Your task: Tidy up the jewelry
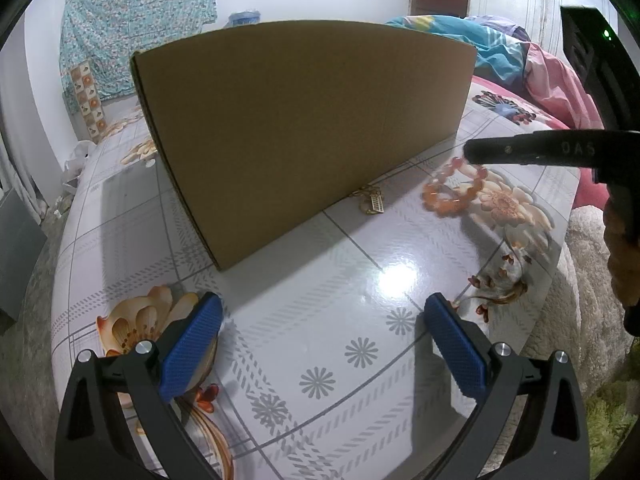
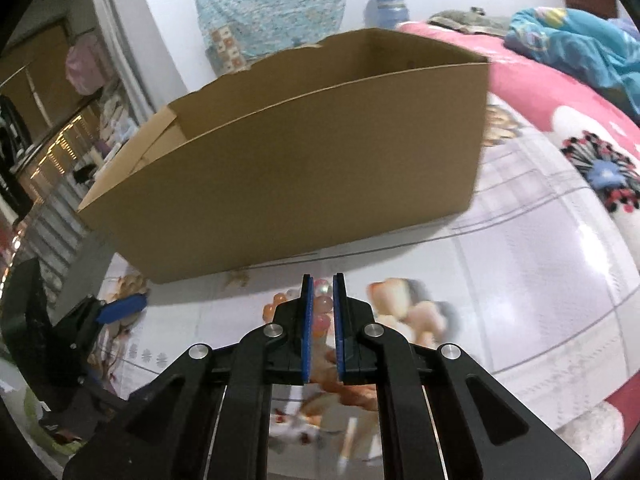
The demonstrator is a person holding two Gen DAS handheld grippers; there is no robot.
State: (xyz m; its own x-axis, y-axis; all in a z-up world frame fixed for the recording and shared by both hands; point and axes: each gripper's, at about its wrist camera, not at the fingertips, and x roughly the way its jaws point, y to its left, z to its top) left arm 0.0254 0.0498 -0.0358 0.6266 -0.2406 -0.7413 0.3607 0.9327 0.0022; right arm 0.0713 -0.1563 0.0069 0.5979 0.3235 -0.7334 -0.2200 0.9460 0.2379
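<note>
An orange bead bracelet (image 1: pixel 452 192) hangs from my right gripper (image 1: pixel 468 156), just above the table (image 1: pixel 360 280), right of the open cardboard box (image 1: pixel 304 120). In the right wrist view my right gripper (image 2: pixel 322 280) is shut on the bracelet (image 2: pixel 322 312), in front of the box (image 2: pixel 288 184). A gold pendant (image 1: pixel 370 202) lies on the table against the box's base. My left gripper (image 1: pixel 320 320) is open and empty above the near part of the table.
A bed with pink and blue bedding (image 1: pixel 520 64) lies behind the table on the right. A patterned cloth (image 1: pixel 132 36) hangs on the far wall. A fluffy rug (image 1: pixel 580 280) lies right of the table.
</note>
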